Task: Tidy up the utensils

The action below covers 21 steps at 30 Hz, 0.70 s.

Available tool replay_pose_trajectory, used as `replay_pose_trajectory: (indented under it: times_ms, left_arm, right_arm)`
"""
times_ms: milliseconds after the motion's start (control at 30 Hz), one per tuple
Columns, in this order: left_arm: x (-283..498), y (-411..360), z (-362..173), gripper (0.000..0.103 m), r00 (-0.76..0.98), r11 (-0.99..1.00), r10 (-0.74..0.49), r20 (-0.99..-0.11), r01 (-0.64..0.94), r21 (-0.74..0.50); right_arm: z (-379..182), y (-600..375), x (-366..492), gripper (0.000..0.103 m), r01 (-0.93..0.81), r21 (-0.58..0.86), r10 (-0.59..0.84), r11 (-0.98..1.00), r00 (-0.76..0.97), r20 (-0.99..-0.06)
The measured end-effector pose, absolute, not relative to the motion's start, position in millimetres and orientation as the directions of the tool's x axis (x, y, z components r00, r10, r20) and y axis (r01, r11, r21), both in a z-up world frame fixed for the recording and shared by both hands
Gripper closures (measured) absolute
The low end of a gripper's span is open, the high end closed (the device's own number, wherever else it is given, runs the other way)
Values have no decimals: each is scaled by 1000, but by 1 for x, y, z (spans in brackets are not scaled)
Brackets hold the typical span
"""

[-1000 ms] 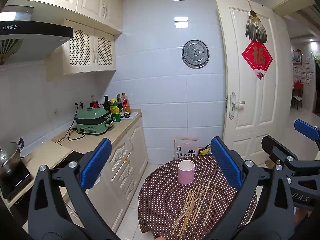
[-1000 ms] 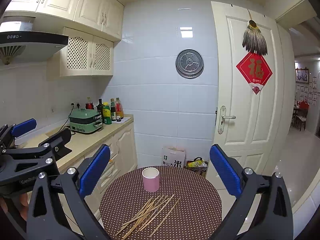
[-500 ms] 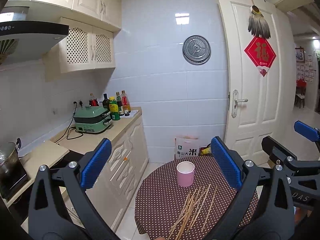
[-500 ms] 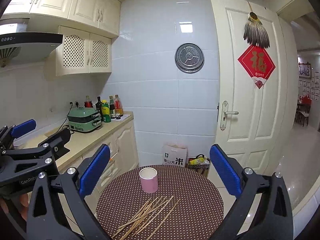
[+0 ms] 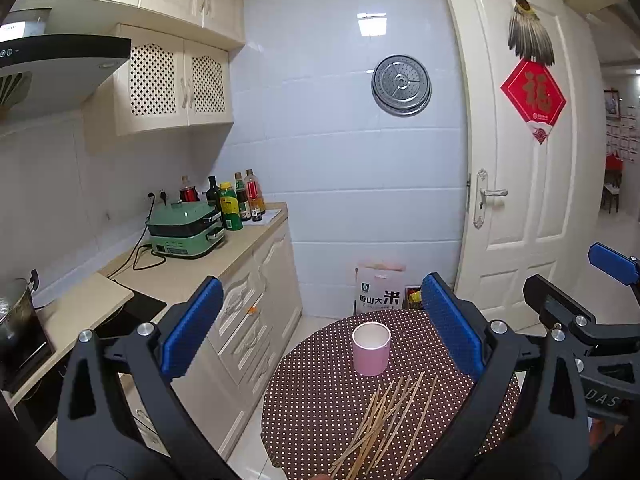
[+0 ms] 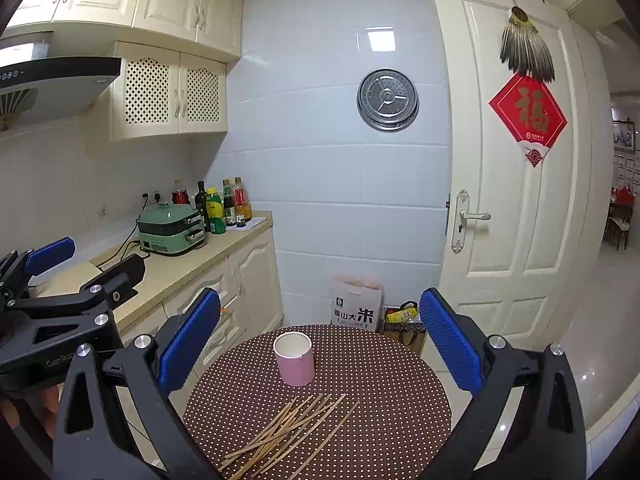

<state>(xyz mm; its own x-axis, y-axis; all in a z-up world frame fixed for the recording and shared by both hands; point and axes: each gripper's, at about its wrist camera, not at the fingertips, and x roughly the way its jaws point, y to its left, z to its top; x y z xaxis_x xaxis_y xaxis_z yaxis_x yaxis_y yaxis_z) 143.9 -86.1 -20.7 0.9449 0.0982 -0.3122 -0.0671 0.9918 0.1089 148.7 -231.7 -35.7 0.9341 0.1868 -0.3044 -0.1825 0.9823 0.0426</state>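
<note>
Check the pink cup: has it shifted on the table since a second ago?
No. The pink cup stands the same way beyond the chopsticks on the table; only the camera moved.

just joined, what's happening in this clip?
A person holds a claw in each hand above a small round table in a kitchen. Both the left claw and right claw are open and empty. A pile of chopsticks lies loose on the dotted cloth, with a pink cup standing upright just behind them. Nothing is picked up yet.
</note>
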Motion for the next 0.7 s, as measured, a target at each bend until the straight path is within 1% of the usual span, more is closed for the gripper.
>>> replay_pose_trajectory:
  times_ms: [167,233,333,367,467,567,633,700]
  left_arm:
    - [162,-93,-30,6,932,992,98,-348,-63,110]
    - [173,-94,-38,6,920,992,93,-382,-53,114]
    - [191,-90,-54,6,887,994,63,-457,-15,109]
    - [200,-88,-62,5,868,995,47,-495,0,96]
    - [220,-78,-86,5,820,998,7,-572,32,58]
    - [247,-63,-125,6,738,997,-54,-672,75,2]
    - [264,-55,-150,6,688,994,-93,-720,102,-30]
    - [282,-50,-180,7,630,991,-120,-767,126,-51]
  right_arm:
    - [-44,-237,166,7,-191,41,193,981,922,-336]
    - [-51,-238,175,7,-193,42,195,980,912,-361]
    - [-67,-236,188,7,-199,43,199,979,888,-415]
    - [-75,-233,193,7,-202,39,198,979,875,-441]
    - [-100,-225,211,7,-209,33,195,977,830,-522]
    - [-128,-222,229,7,-201,64,198,977,770,-606]
    - [-148,-220,241,7,-185,86,195,979,728,-658]
    - [-171,-219,255,10,-158,107,186,982,674,-715]
